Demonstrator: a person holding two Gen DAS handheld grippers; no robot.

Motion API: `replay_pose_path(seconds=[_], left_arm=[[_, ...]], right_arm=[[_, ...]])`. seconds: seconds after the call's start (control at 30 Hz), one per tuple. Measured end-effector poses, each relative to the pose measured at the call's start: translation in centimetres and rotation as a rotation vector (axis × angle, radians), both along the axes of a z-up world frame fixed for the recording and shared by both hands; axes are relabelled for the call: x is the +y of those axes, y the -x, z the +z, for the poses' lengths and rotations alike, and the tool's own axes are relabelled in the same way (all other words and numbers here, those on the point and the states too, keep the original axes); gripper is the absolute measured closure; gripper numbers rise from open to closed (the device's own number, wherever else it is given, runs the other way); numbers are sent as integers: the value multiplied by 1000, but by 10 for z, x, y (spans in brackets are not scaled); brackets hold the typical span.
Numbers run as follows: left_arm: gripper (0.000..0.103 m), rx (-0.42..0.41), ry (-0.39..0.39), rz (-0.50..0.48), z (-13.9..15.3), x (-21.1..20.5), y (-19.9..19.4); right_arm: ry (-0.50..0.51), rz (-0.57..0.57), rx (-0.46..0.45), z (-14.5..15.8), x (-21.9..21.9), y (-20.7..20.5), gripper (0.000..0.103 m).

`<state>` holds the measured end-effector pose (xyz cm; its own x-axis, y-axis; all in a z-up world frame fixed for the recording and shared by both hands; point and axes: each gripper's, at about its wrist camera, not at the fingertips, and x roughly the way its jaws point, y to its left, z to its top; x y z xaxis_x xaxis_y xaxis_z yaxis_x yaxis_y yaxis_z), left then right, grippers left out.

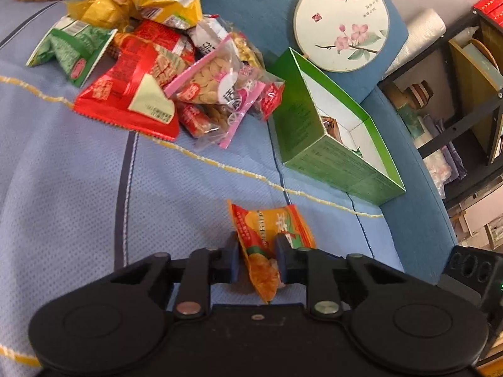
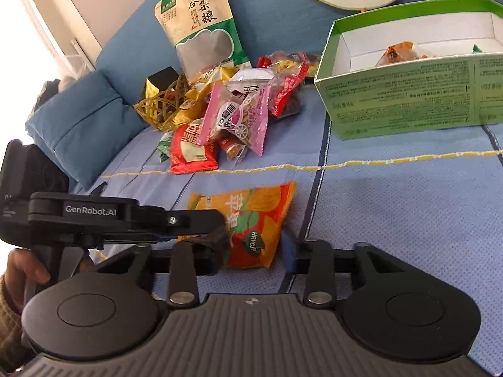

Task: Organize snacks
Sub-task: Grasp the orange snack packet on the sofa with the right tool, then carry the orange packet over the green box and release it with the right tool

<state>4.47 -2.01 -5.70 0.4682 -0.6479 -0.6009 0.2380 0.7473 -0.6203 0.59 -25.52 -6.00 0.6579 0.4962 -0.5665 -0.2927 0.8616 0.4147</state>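
Observation:
My left gripper (image 1: 257, 256) is shut on an orange snack packet (image 1: 267, 238), holding it just over the blue cloth. The right wrist view shows the same packet (image 2: 254, 220) with the left gripper (image 2: 220, 229) coming in from the left and clamping its left edge. My right gripper (image 2: 253, 254) is open, its jaws standing either side of the packet's near end. A pile of snack packets (image 1: 151, 72) lies further back; it also shows in the right wrist view (image 2: 232, 116). An open green box (image 1: 333, 144) stands to the right and holds a few snacks (image 2: 399, 51).
A round flower-painted fan (image 1: 341, 20) leans on the blue backrest behind the box. A tall grain pouch (image 2: 201, 22) stands behind the pile. A blue cushion (image 2: 78, 122) lies at the left. Shelving (image 1: 471, 94) stands beyond the sofa's right edge.

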Motion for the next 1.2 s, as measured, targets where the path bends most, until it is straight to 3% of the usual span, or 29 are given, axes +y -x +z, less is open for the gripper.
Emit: replay_pose_path(seconds=[0.13, 0.4, 0.63, 0.83, 1.0, 1.07, 1.1, 1.13, 1.17, 1.2], left_arm=[[103, -78, 4, -27, 21, -10, -5], [103, -253, 48, -80, 72, -57, -45], [103, -363, 69, -95, 95, -95, -96], [103, -336, 37, -113, 83, -121, -138], [103, -302, -20, -137, 67, -133, -154], [103, -300, -41, -140, 61, -136, -155], [60, -304, -49, -131, 60, -137, -155], [27, -307, -52, -115, 60, -137, -154], [0, -322, -52, -79, 60, -134, -151], [0, -348, -51, -48, 62, -132, -147]], right_arm=[[37, -44, -109, 19, -3, 2, 58], [97, -170, -305, 64, -36, -23, 58], [185, -264, -437, 81, -54, -65, 59], [242, -314, -432, 65, -64, -102, 58], [268, -314, -378, 49, -71, -114, 58], [300, -308, -364, 43, -70, -117, 52], [335, -302, -348, 38, -69, -120, 48], [370, -296, -338, 34, -67, -121, 36], [410, -297, -337, 31, -65, -120, 26], [442, -305, -361, 32, -63, -117, 4]])
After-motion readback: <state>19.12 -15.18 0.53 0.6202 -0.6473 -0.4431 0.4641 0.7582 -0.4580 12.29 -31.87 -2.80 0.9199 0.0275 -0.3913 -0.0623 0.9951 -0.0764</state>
